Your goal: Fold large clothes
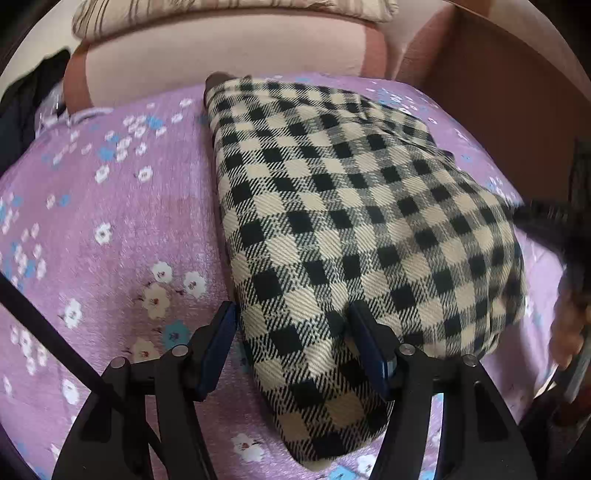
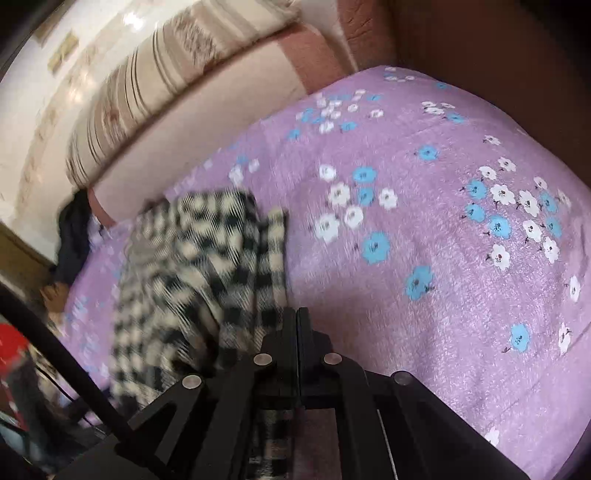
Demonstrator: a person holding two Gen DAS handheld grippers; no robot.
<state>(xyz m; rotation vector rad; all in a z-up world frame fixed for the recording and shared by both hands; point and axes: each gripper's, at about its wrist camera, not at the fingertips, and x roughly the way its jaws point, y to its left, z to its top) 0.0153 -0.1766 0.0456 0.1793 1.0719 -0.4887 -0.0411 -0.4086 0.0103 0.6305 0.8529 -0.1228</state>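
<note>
A: Since the left tool (image 1: 291,321) is where the move starts, how does it stand?

B: Its jaws are about half apart and straddle the near corner of the checked garment (image 1: 351,221). One blue pad (image 1: 221,332) sits just outside the cloth's left edge, the other presses into the top of the fold. Whether they actually pinch the cloth I cannot tell.

A: And the right tool (image 2: 297,321)?

B: Its jaws are closed together. Checked cloth shows under its frame and just left of its tips, so it looks clamped on an edge of that same garment (blurred, so I judge rather than see it).

A: Which way does the garment lie from the left tool?

B: It begins between the jaws and runs ahead and to the right, long axis slanting away toward the far right. It lies already folded into a thick bundle on the purple flowered bedspread (image 1: 110,240). From the right tool it spreads ahead and to the left.

A: Which hand is nearer?

B: Both are at it; the left sits squarely on the near end, so the next fold probably lifts from there along that long axis.

A: Counts?

B: One checked garment, two tools, one bedspread. Farther out, one striped pillow (image 1: 221,14) at the headboard and one dark garment (image 1: 33,96) far to the left.
</note>
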